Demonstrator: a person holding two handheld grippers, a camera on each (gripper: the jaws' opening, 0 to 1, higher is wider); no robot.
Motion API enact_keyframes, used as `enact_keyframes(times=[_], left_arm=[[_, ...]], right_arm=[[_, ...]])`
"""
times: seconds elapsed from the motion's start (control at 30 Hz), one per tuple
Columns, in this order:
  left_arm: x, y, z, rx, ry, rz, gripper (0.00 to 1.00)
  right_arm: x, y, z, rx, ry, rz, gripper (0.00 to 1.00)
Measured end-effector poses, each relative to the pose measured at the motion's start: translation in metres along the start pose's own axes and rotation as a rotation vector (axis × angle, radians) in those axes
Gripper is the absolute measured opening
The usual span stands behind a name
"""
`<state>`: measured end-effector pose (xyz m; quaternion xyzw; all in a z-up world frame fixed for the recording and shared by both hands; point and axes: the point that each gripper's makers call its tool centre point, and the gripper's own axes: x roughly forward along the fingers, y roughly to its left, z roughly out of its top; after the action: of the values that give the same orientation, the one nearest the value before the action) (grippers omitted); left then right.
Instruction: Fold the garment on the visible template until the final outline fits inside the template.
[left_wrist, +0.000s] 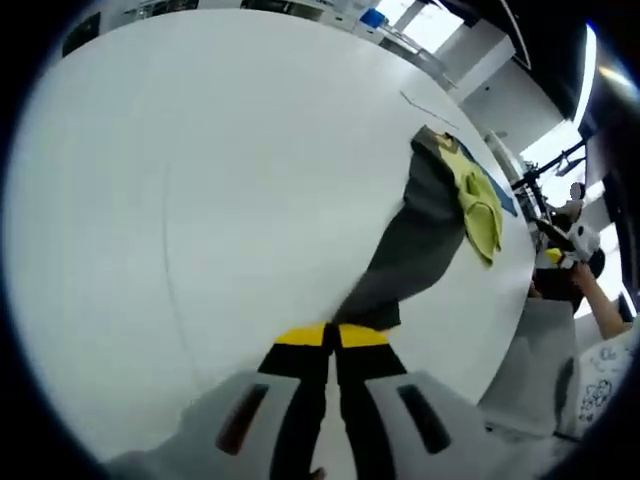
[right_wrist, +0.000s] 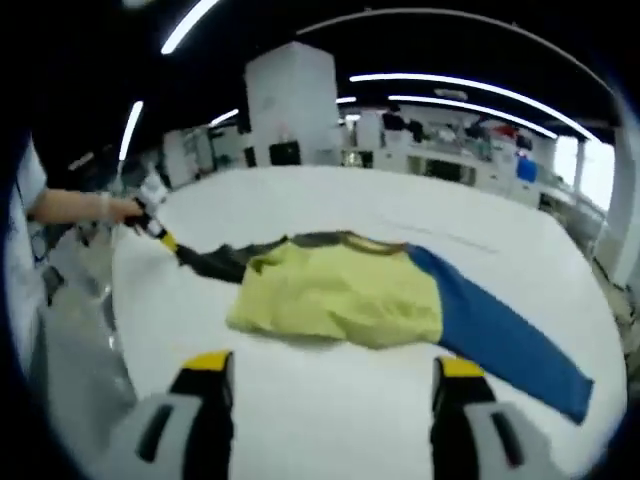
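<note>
- Right now the left claw (left_wrist: 332, 338) is pinched tight on the end of the garment's dark grey sleeve (left_wrist: 415, 245); its two yellow-tipped jaws meet with the cloth caught between them.
- From that grip, in the left gripper view, the grey sleeve runs up and away across the white tabletop (left_wrist: 200, 200) to the yellow body of the garment (left_wrist: 478, 205), with a sliver of blue showing along the far edge.
- In the right gripper view the same left claw (right_wrist: 160, 235) comes in from the left, held by a person's hand (right_wrist: 118, 208), and the grey sleeve (right_wrist: 215, 262) stretches from it toward the garment.
- The garment (right_wrist: 340, 290) lies on the tabletop (right_wrist: 330, 410) ahead of the right claw: a rumpled yellow body in the middle, a dark collar at its far edge, and a blue sleeve (right_wrist: 500, 335) spread flat out to the right.
- The right claw (right_wrist: 325, 375) stands wide apart, its yellow-tipped jaws holding nothing, just short of the yellow cloth's near edge and not touching it.
- I can't make out any template outline on the white surface.
- Behind the tabletop, a white pillar (right_wrist: 290, 105) and ceiling strip lights (right_wrist: 440, 85) show in the room.
</note>
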<state>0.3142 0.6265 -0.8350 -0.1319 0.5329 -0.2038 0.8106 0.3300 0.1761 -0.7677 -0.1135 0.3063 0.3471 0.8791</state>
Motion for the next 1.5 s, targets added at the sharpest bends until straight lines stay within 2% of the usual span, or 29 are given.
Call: enact_keyframes(times=[0.07,0.2,0.27,0.4,0.53,0.67,0.7,0.77,0.8,0.87,0.9,0.93,1.17,1.5], left_arm=[[0.0,0.001,0.001,0.011,0.001,0.003,0.0],[-0.001,-0.001,-0.001,0.005,-0.001,0.003,0.0],[0.0,0.0,-0.001,0.006,0.0,0.002,0.0],[0.0,0.001,0.0,0.004,-0.001,0.002,0.0],[0.001,0.001,0.0,0.006,0.0,0.005,0.0],[0.0,-0.002,-0.002,0.001,-0.003,0.006,0.0],[0.0,-0.003,-0.002,0.003,-0.002,0.006,0.0],[0.0,-0.003,-0.003,0.003,-0.001,0.006,0.0],[0.0,-0.003,-0.003,0.004,0.001,0.007,0.0],[0.0,-0.001,-0.001,0.007,0.002,0.007,0.0],[0.0,-0.001,-0.001,0.009,0.001,0.008,0.0],[0.0,-0.001,0.0,0.007,0.001,0.008,0.0],[-0.001,-0.001,0.001,-0.001,-0.01,0.008,0.0],[-0.004,0.005,0.008,-0.009,-0.028,0.015,0.0]], right_arm=[[0.017,0.002,0.005,-0.043,0.023,0.007,0.78],[0.041,0.013,0.019,-0.045,0.03,0.023,0.69],[0.057,0.018,0.023,-0.055,0.054,0.045,0.63],[0.077,0.025,0.025,-0.086,0.078,0.049,0.59],[0.096,0.021,0.028,-0.091,0.094,0.052,0.44],[0.104,0.021,0.023,-0.086,0.131,0.057,0.38],[0.105,0.021,0.019,-0.078,0.144,0.059,0.36],[0.107,0.02,0.009,-0.043,0.191,0.057,0.24],[0.107,0.018,0.008,-0.06,0.195,0.041,0.18],[0.107,0.017,0.006,-0.068,0.197,0.031,0.0],[0.106,0.016,0.005,-0.054,0.201,0.029,0.0],[0.104,0.017,0.006,0.009,0.189,0.03,0.0],[0.087,0.011,0.004,-0.012,0.19,0.017,0.0],[0.053,-0.014,-0.017,0.058,0.195,-0.058,0.0]])
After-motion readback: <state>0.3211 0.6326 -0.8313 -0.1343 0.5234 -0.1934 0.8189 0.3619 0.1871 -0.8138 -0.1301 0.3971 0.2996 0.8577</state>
